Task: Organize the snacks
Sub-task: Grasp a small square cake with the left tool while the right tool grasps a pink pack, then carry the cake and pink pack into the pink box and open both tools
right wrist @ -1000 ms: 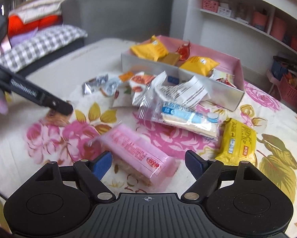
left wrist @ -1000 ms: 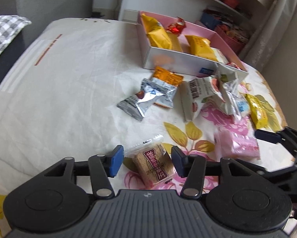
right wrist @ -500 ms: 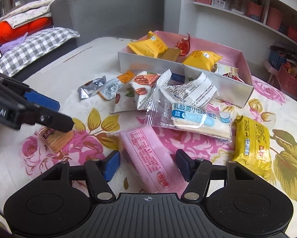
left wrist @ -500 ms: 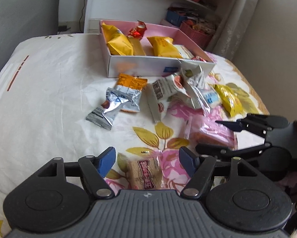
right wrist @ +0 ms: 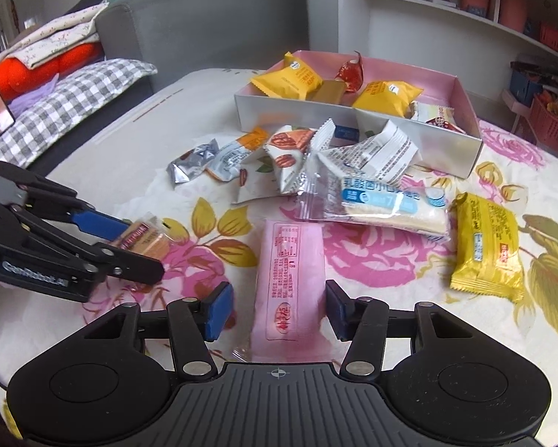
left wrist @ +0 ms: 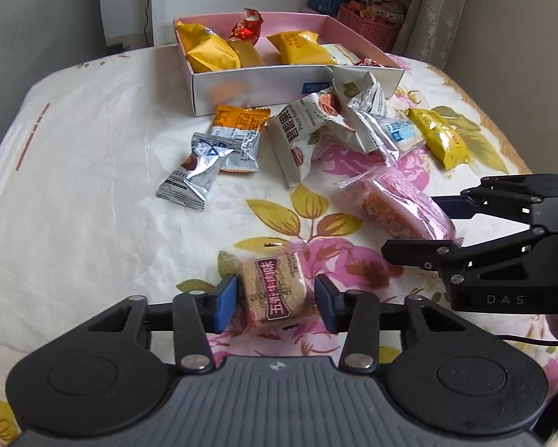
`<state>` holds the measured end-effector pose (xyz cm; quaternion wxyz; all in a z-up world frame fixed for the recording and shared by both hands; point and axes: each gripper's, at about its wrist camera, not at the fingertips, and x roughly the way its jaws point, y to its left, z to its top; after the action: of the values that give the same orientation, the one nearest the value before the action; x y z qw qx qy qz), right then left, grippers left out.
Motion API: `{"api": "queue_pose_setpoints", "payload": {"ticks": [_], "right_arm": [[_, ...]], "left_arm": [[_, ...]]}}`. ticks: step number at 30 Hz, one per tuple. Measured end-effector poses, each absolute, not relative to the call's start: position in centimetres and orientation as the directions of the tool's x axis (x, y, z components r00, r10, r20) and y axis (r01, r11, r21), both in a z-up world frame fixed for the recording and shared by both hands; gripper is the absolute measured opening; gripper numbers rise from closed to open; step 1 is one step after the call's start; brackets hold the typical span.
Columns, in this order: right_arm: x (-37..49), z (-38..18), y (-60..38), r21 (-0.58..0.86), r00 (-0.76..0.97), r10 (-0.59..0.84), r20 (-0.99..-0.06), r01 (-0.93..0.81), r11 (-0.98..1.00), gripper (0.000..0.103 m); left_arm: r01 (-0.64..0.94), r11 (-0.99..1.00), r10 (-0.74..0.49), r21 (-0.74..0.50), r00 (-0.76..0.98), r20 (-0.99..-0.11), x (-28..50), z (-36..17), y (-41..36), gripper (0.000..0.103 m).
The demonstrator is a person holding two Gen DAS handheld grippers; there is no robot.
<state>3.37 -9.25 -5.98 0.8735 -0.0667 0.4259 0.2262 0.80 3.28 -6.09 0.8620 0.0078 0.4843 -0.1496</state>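
Brown biscuit: flat on the floral sheet, clear wrapper, between the spread fingers of the left gripper; blue pads just beside its edges, contact not clear. In the right view the same biscuit shows between that gripper's fingers.

Pink bar: lengthwise on the sheet, between the spread fingers of the right gripper; a gap shows at each pad. In the left view the pink bar lies between the right gripper's two fingers.

Loose packets, on the sheet between the grippers and the box:
- silver packet, partly over an orange-and-silver packet
- two white nut packets, crumpled, overlapping
- clear packet with blue label, beside the pink bar's far end
- yellow packet, at the right, apart from the rest

Box: pink inside, white outside, at the far side of the sheet. Holds yellow packets, a gold bar, a red wrapped sweet, and a pale packet at its right end.

Surroundings: checked pillow, grey sofa, white shelves, pink basket.
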Motion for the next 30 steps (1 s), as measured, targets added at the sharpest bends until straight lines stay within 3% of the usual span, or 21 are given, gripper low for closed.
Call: {"api": "queue_pose_setpoints", "payload": {"ticks": [6, 18, 30], "right_arm": [[3.6, -5.9, -8.7, 0.061, 0.54, 0.315, -0.78, -0.436, 0.898, 0.032], [3.4, -2.4, -8.8, 0.185, 0.517, 0.403, -0.755, -0.423, 0.887, 0.031], [6.4, 2.0, -10.4, 0.295, 0.578, 0.459, -0.675, -0.359, 0.886, 0.031]], "left_arm": [[0.253, 0.959, -0.241, -0.127, 0.494, -0.835, 0.9, -6.0, 3.6, 0.032], [0.2, 0.958, -0.281, -0.204, 0.532, -0.799, 1.6, -4.0, 5.2, 0.031], [0.144, 0.946, -0.317, -0.292, 0.609, -0.727, 4.1, -0.1, 5.3, 0.031]]}}
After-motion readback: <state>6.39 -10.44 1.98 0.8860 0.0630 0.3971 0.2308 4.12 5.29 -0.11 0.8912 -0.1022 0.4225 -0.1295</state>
